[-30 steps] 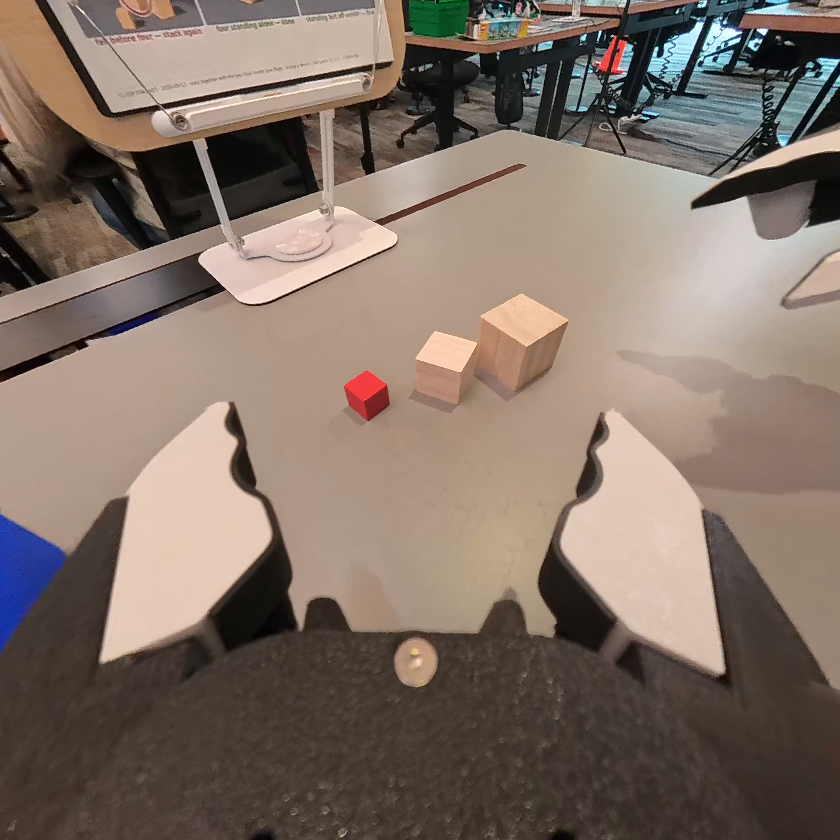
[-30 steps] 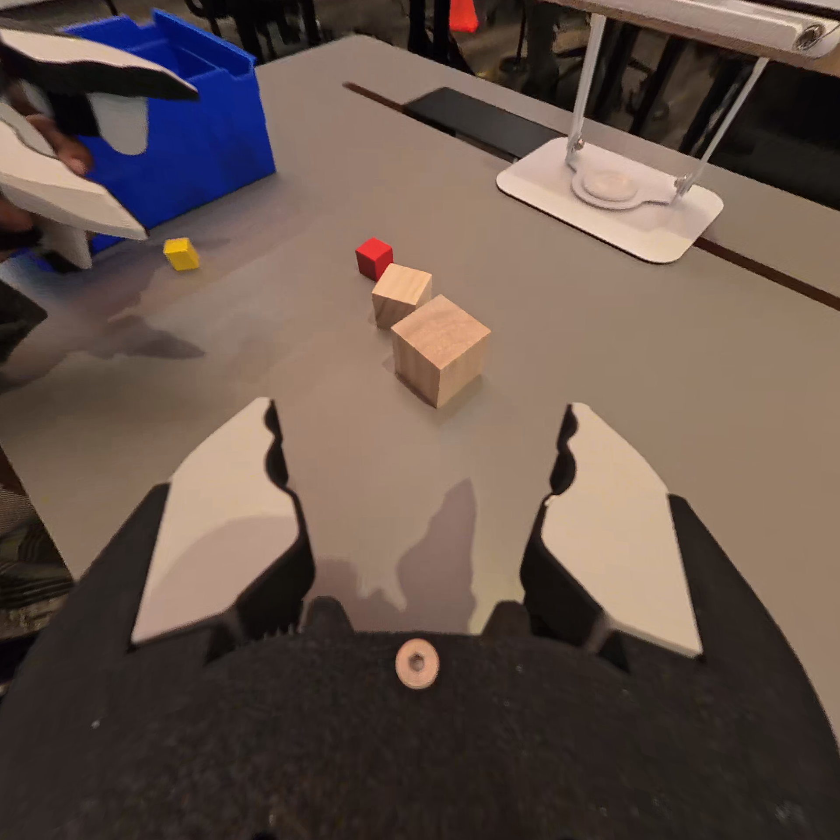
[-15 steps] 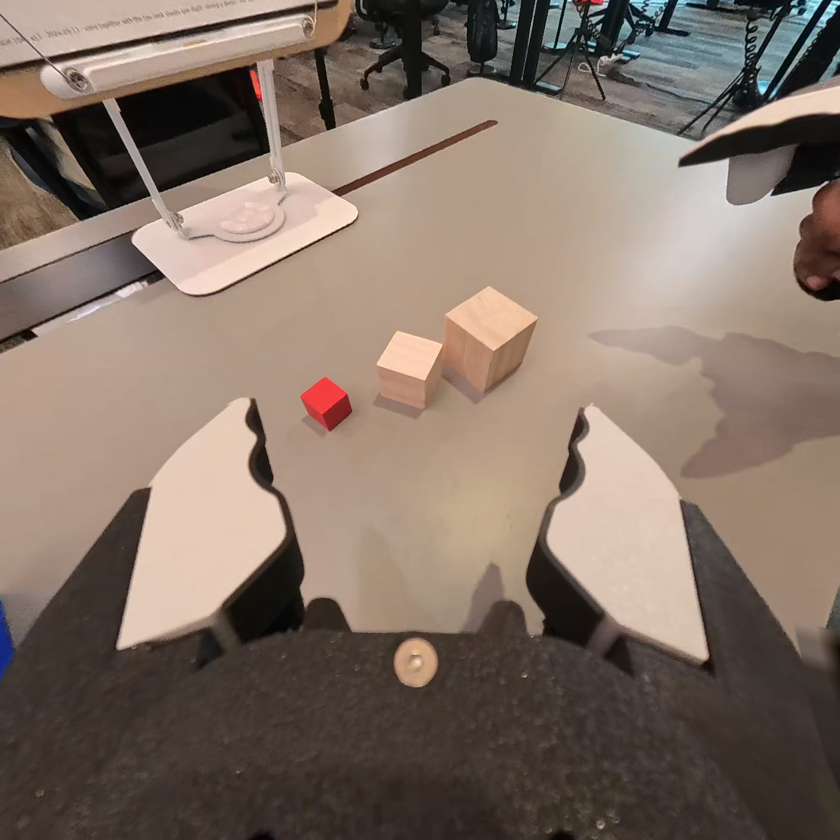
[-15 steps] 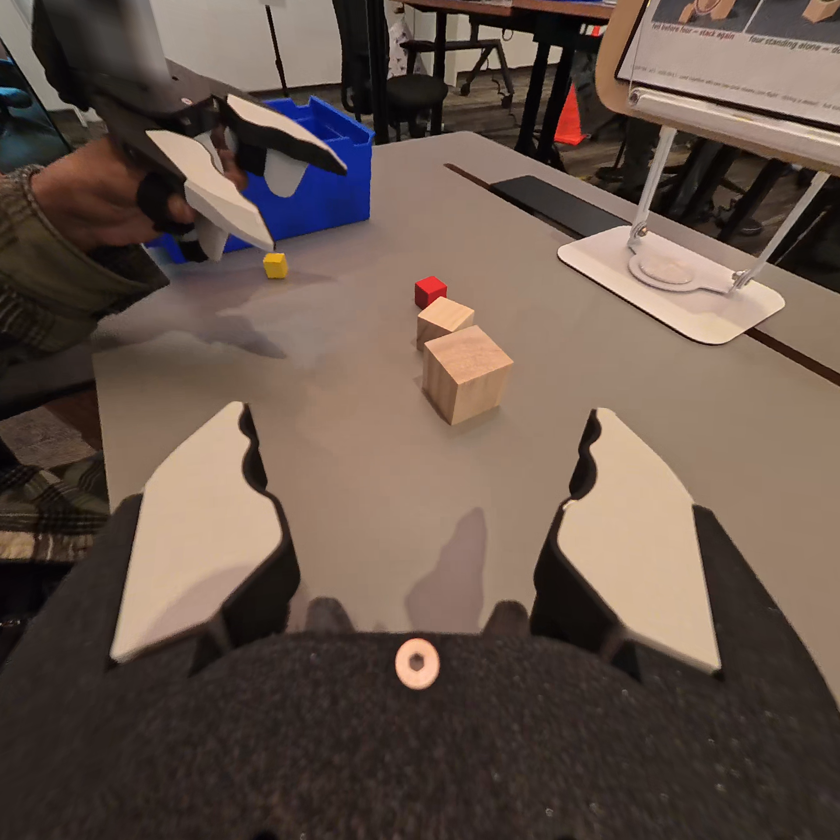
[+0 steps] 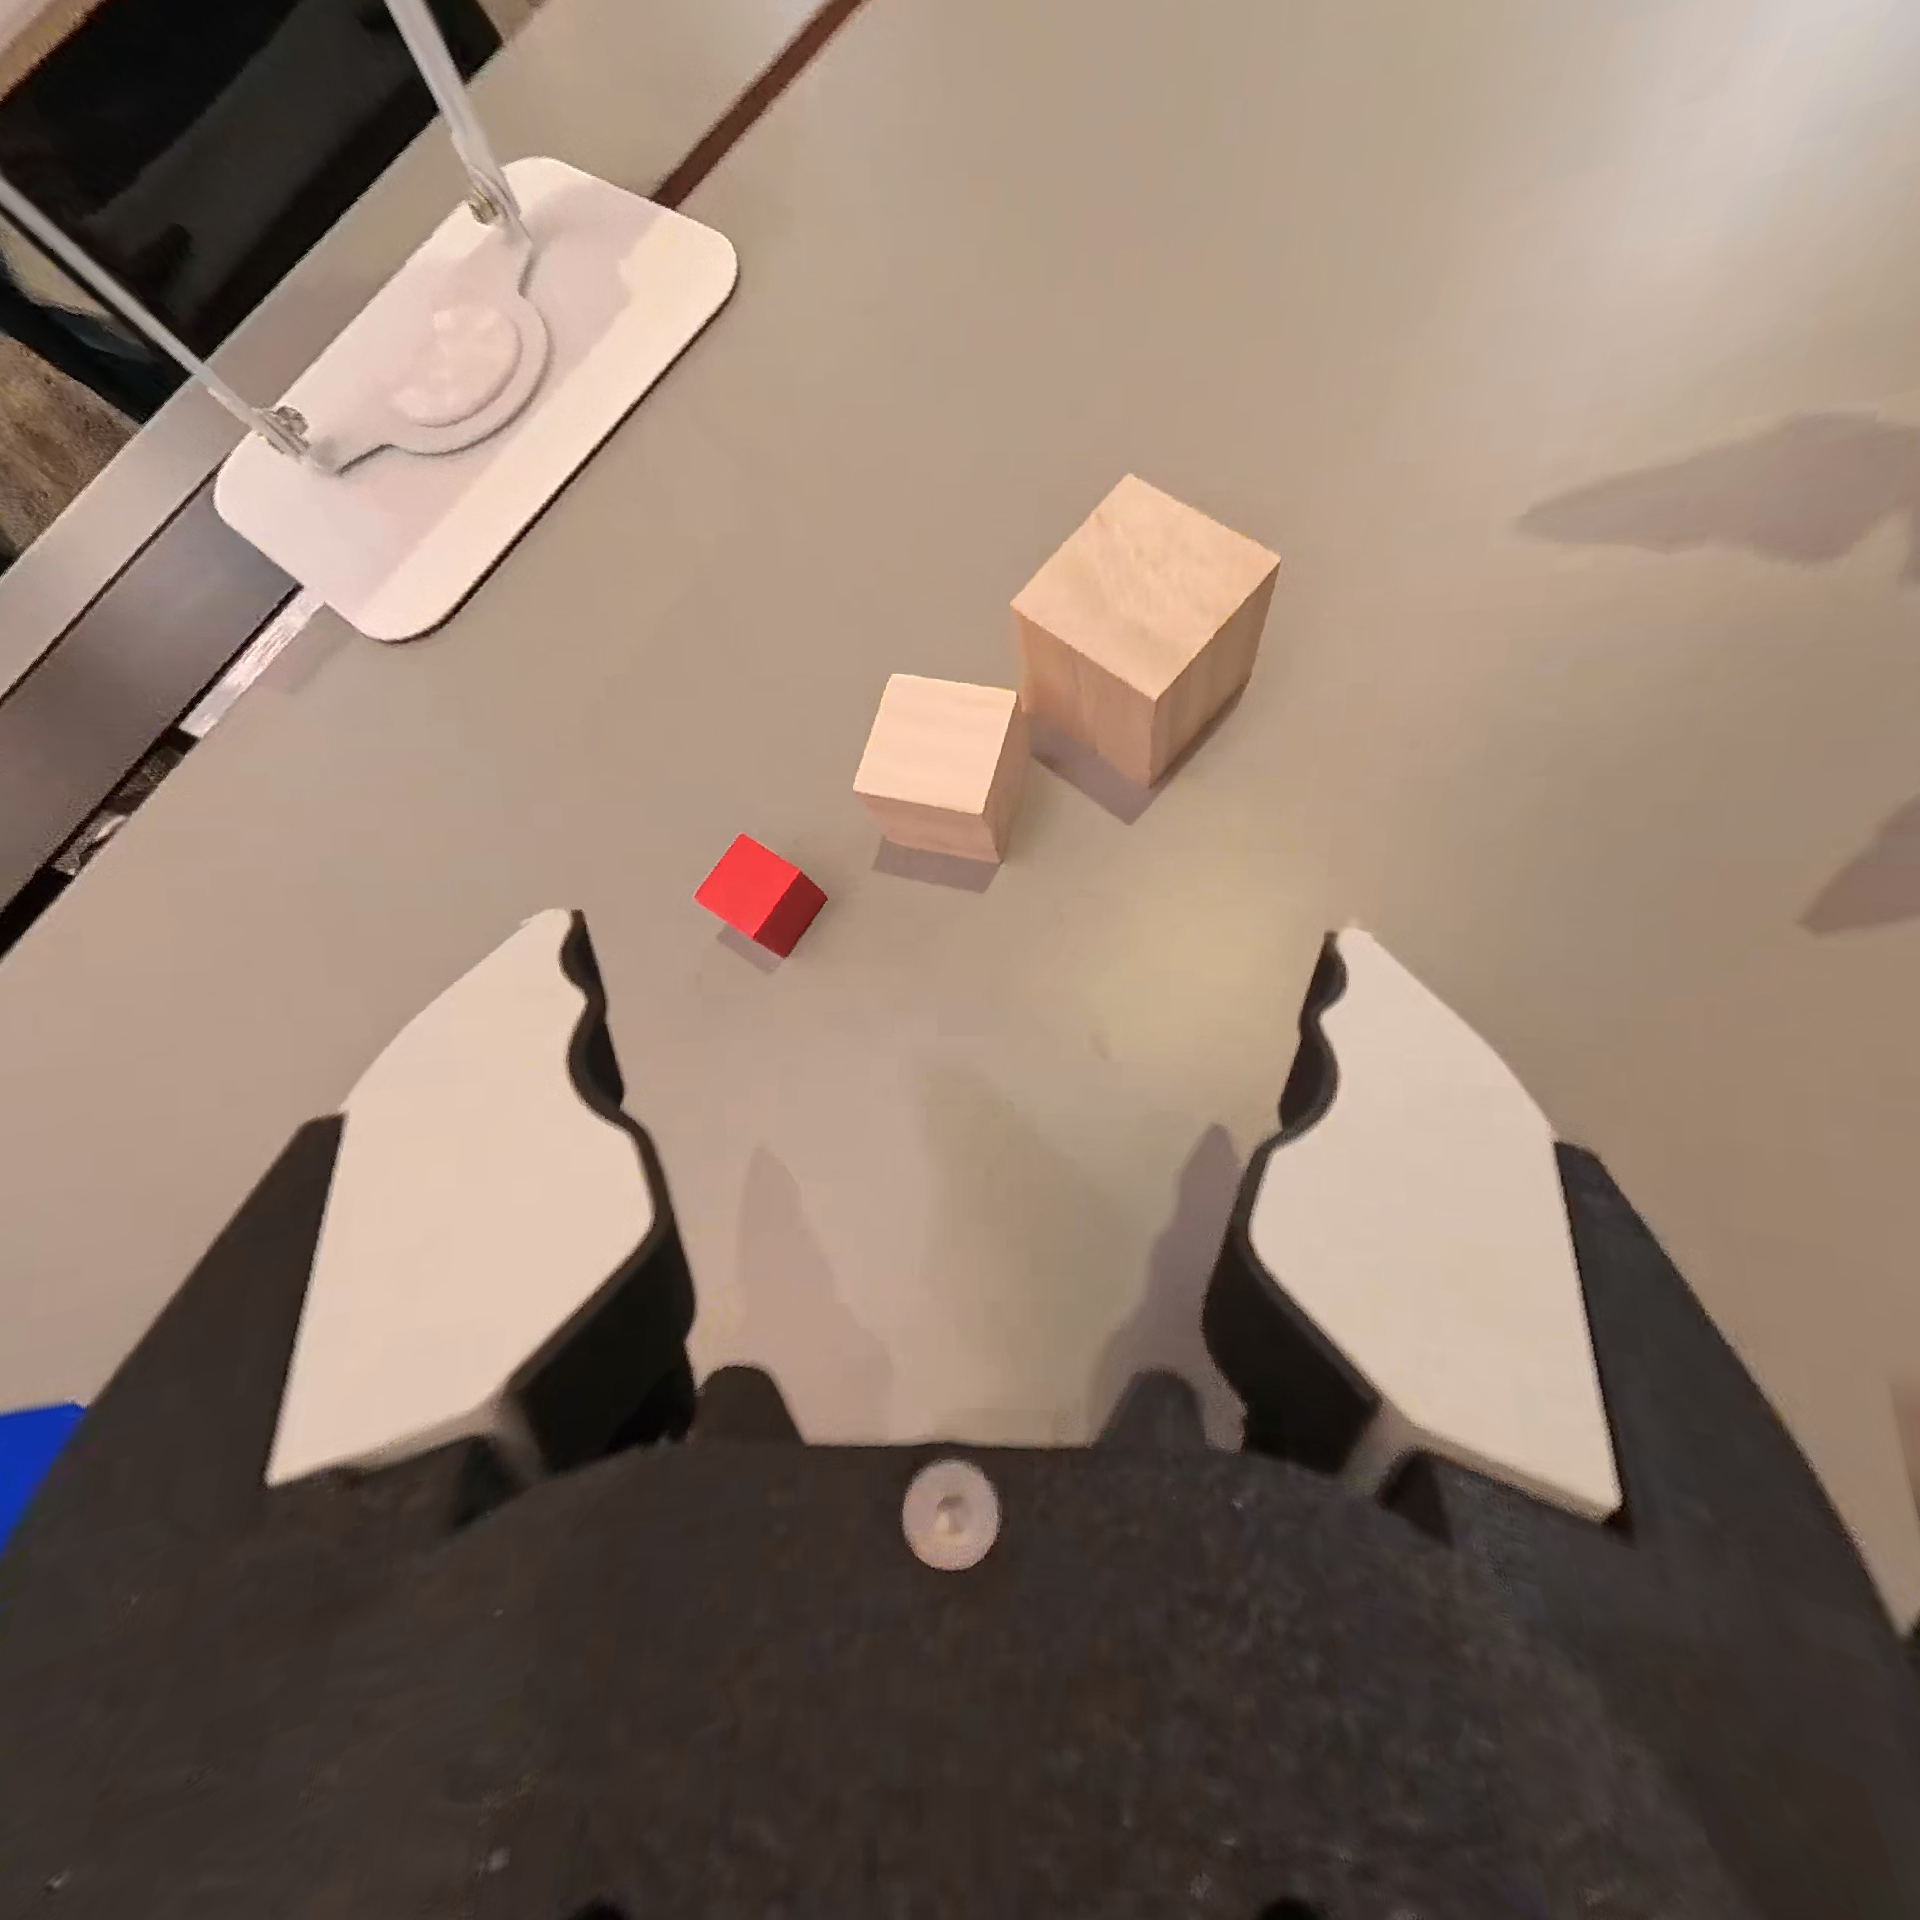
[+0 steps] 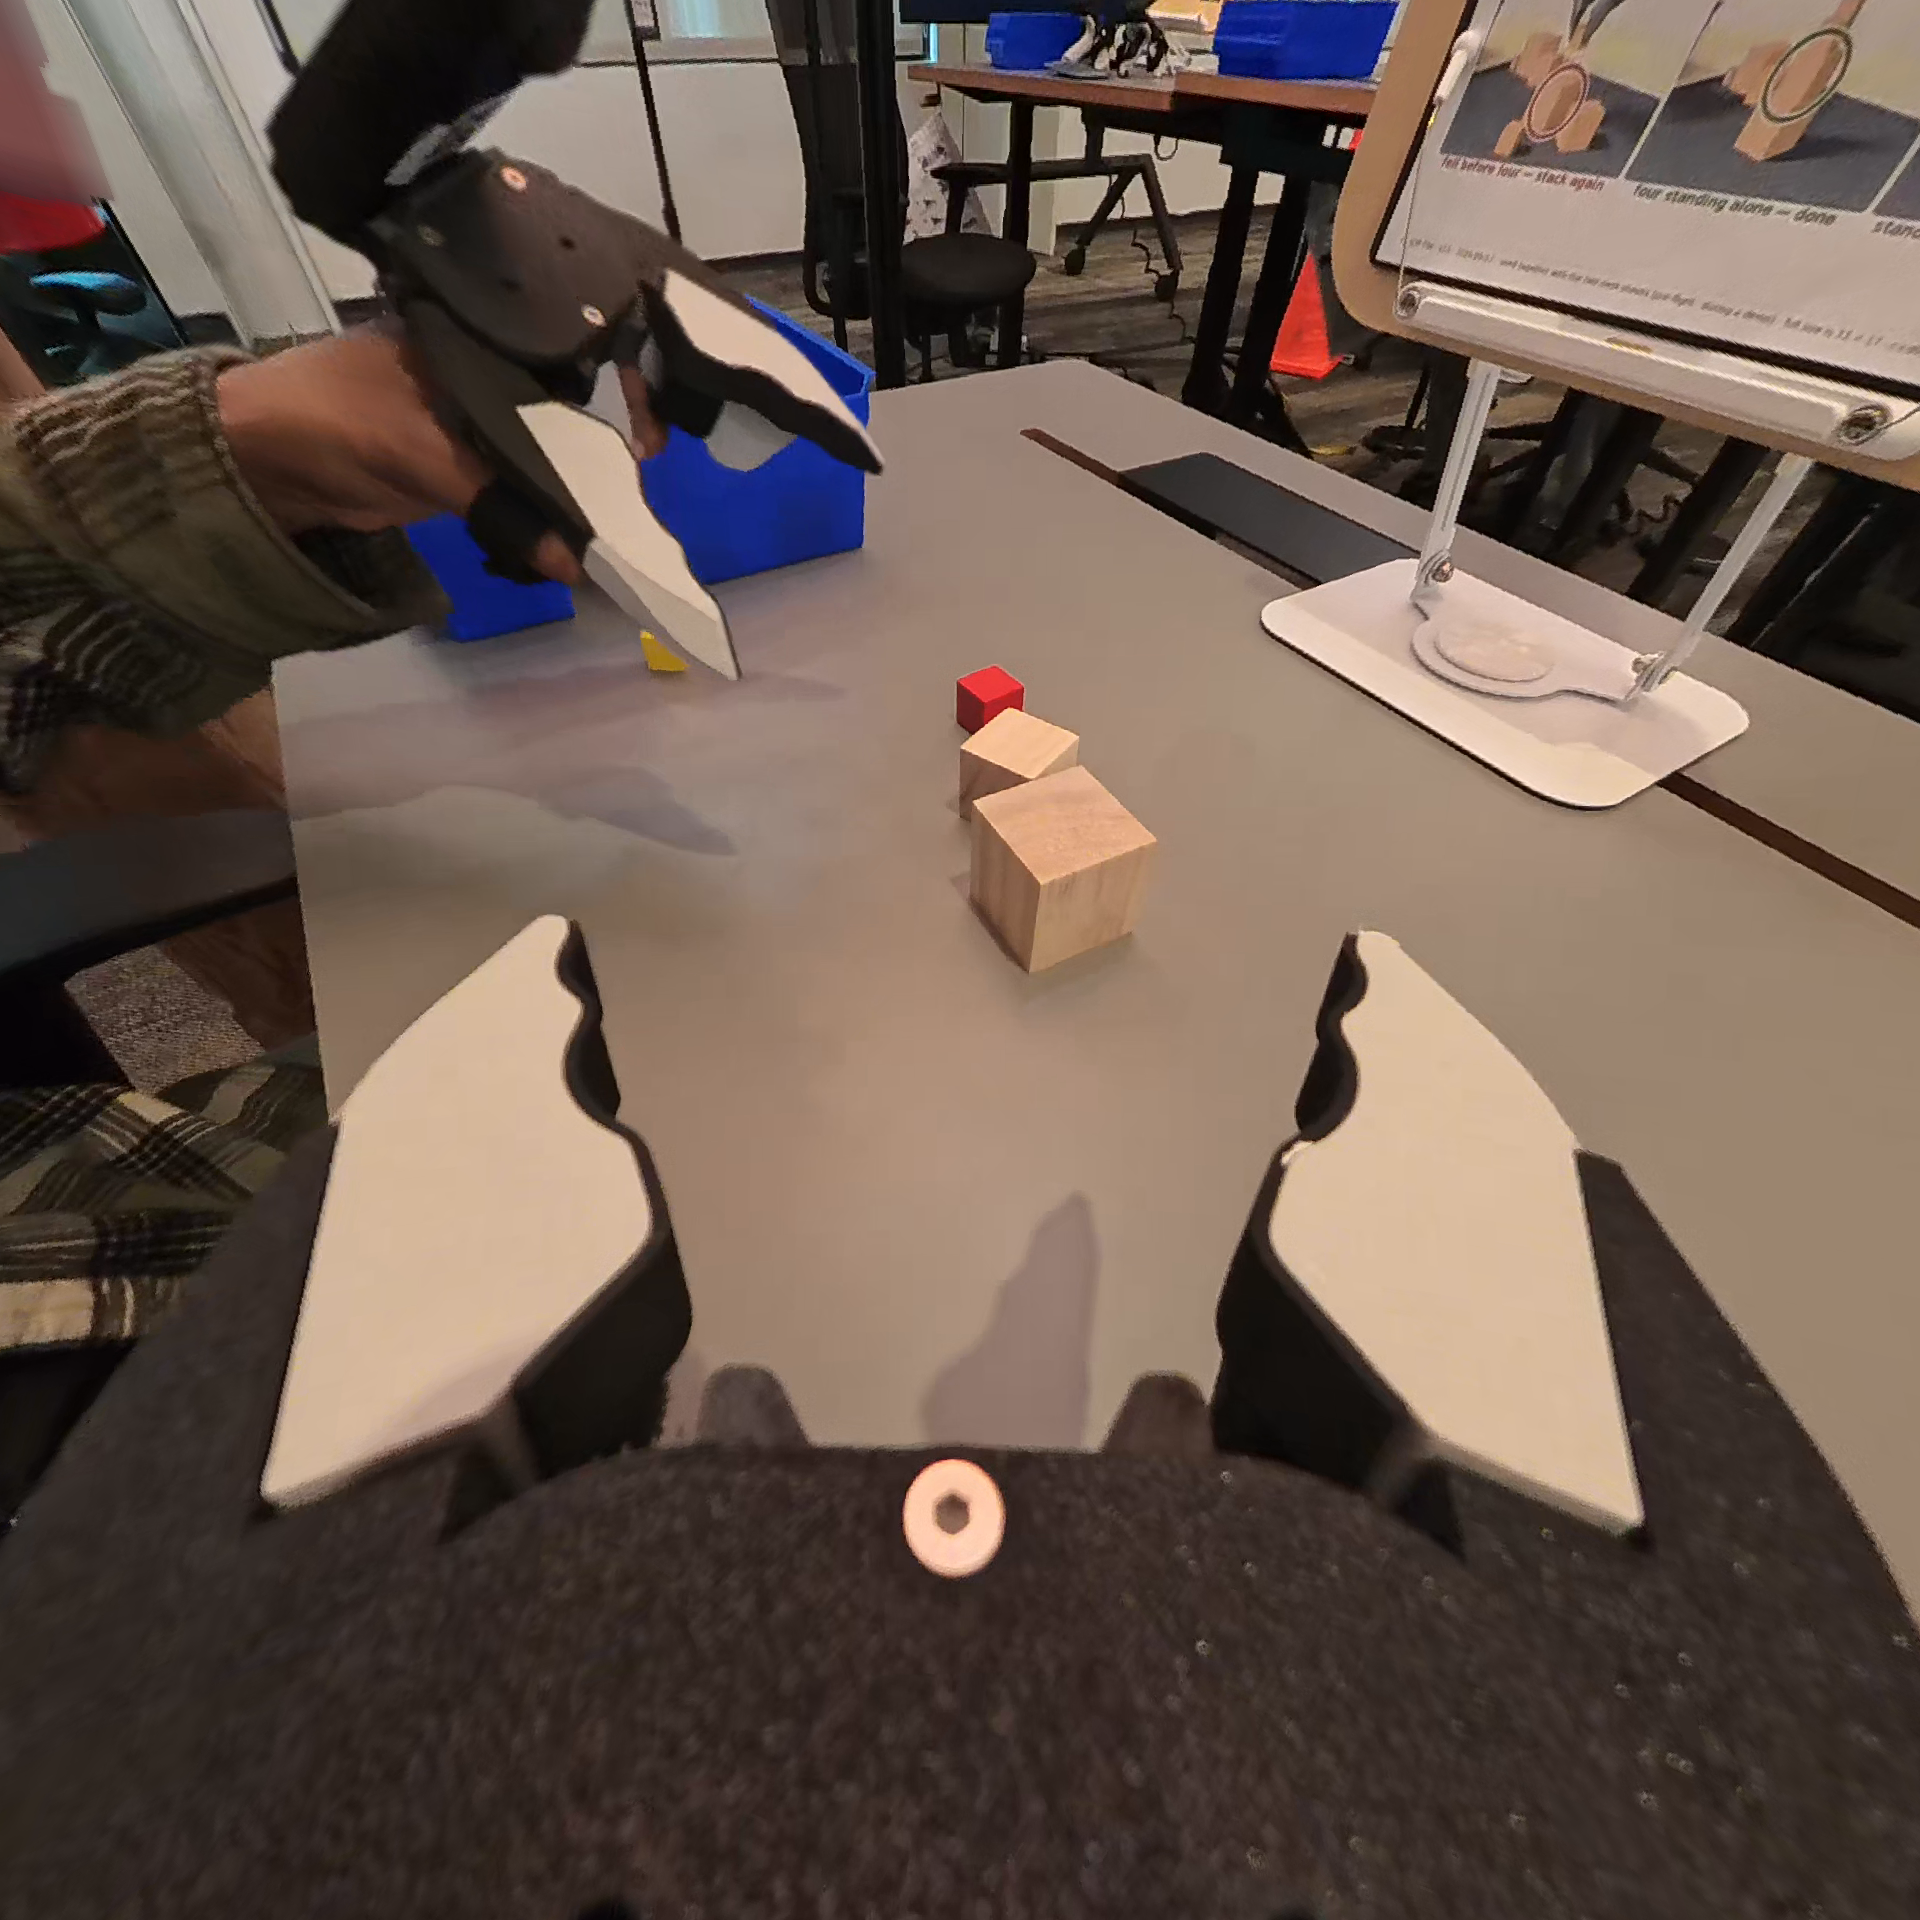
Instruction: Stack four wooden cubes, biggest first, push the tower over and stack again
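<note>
Along the left edge of the right wrist view, a person's hand [image 6: 343, 447] holds the left gripper [image 6: 790, 561] tilted down over the grey table [image 6: 1351, 1091], its fingers spread and nothing between them. A small yellow cube [image 6: 661, 655] peeks out just behind the lower fingertip, in front of a blue bin [image 6: 748, 499]; it is mostly hidden, so whether the finger touches it cannot be told. That cube lies well apart from the others, which probably explains why this gripper hangs on that side.

Toward the middle of the frame, three cubes sit in a short line running away from the camera: a red cube [image 6: 989, 696] farthest, a medium wooden cube [image 6: 1016, 756] next, and the large wooden cube [image 6: 1060, 868] nearest. The two wooden ones stand just beside each other, perhaps touching at a corner. None is stacked, so the tower is not yet begun, and the large cube seems a natural base where it stands.

At the lower centre, the right gripper [image 6: 961, 940] is spread wide and empty, lined up roughly toward the large cube but clear of it.

On the right, a white stand base [image 6: 1496, 686] supports a board of pictures, well apart from the cubes.
</note>
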`<state>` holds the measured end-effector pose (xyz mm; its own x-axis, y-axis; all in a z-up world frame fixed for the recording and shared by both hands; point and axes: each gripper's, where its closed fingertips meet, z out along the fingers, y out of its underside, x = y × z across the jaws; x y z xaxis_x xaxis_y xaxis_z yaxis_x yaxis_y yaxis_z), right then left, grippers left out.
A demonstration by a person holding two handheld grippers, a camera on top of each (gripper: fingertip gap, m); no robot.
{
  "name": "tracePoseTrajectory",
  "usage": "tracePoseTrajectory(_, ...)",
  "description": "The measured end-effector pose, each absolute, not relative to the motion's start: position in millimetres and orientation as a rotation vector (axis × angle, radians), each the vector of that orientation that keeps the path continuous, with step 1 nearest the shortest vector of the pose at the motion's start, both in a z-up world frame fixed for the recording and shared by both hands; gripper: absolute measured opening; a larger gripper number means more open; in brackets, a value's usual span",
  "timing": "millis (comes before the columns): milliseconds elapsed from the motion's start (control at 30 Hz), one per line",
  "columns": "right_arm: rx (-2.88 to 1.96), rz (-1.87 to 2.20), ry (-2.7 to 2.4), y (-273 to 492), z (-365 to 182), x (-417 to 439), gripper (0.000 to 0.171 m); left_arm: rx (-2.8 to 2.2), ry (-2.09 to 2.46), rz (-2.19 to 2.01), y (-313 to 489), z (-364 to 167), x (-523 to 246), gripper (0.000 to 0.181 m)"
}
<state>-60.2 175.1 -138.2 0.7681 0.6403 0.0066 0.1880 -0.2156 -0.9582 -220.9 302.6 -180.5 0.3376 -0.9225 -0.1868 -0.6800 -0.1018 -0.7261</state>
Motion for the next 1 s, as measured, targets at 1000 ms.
tracePoseTrajectory(1000, -1.806, 0.501, -0.652, 173.7, -148.7, -55.1, 0.125, -1.894, 1.679, -0.455, 346.7, -246.8, -156.2, 0.09)
